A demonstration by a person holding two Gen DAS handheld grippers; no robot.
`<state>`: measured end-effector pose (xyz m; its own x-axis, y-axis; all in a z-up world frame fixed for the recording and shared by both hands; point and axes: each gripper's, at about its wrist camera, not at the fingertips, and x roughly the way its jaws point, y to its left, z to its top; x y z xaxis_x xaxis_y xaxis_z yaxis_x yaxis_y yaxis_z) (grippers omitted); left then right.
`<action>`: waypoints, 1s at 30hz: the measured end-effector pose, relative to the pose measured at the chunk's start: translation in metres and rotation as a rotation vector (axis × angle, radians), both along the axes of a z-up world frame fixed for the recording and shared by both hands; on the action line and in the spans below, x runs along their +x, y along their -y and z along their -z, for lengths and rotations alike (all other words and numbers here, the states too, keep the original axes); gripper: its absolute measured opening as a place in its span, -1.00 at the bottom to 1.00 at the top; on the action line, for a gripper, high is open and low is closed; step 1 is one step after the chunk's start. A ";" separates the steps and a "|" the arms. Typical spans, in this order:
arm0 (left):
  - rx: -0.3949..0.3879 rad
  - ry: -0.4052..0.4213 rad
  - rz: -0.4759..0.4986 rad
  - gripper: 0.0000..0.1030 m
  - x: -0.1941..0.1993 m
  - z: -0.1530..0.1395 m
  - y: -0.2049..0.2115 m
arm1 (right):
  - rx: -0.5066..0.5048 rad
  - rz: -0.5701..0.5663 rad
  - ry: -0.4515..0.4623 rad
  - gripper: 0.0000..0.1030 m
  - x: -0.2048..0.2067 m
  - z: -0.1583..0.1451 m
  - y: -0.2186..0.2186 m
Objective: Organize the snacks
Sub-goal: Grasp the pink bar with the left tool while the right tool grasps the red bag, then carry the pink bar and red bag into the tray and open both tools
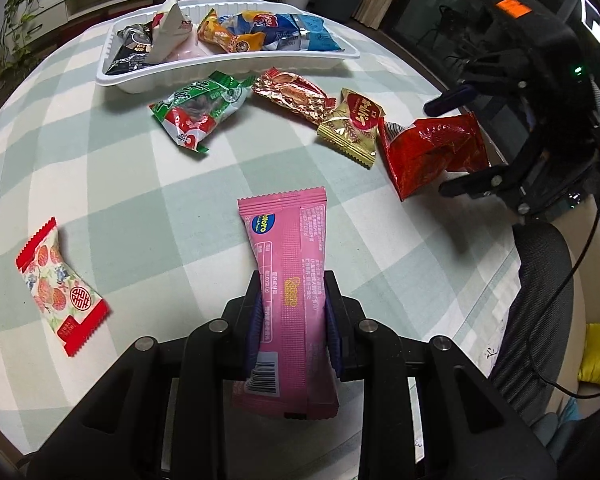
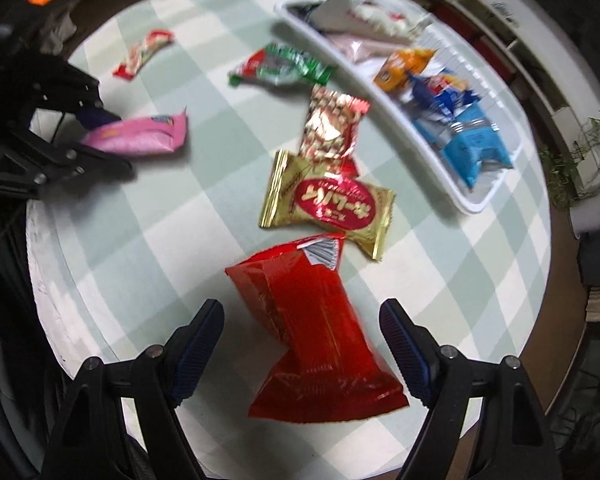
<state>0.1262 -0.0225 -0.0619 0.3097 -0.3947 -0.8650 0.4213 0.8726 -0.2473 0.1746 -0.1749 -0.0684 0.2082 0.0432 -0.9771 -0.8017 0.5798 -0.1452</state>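
Note:
My left gripper (image 1: 294, 304) is shut on a long pink snack packet (image 1: 288, 240), held by its lower half above the checked tablecloth. In the right wrist view the same pink packet (image 2: 140, 138) sticks out of the left gripper (image 2: 116, 141). My right gripper (image 2: 300, 312) points down, open, its pads on either side of a red packet (image 2: 300, 280) and apart from it. The left wrist view shows the right gripper (image 1: 440, 148) straddling the red packet (image 1: 416, 156) near the table's right edge. A white tray (image 1: 220, 76) at the back holds several snacks.
Loose on the cloth lie a gold packet (image 1: 352, 126), a copper foil packet (image 1: 292, 94), a green packet (image 1: 198, 110) and a red-and-white floral packet (image 1: 58, 284). A dark mesh chair (image 1: 540, 280) stands beyond the table's right edge. Plants and a low shelf stand behind the tray.

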 end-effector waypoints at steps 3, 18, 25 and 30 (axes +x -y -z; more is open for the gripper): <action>-0.008 -0.001 -0.002 -0.52 0.002 0.001 -0.001 | -0.031 0.009 -0.034 0.46 0.004 0.014 0.001; -0.033 0.005 -0.021 -0.52 0.001 0.000 -0.005 | 0.093 0.082 -0.072 -0.24 -0.006 0.020 0.021; -0.047 0.016 -0.041 -0.52 -0.002 -0.001 -0.007 | 0.222 0.123 -0.033 -0.25 -0.045 0.013 0.030; -0.084 0.025 -0.059 -0.52 -0.002 -0.007 -0.014 | 0.393 0.222 0.003 -0.25 -0.056 -0.006 0.045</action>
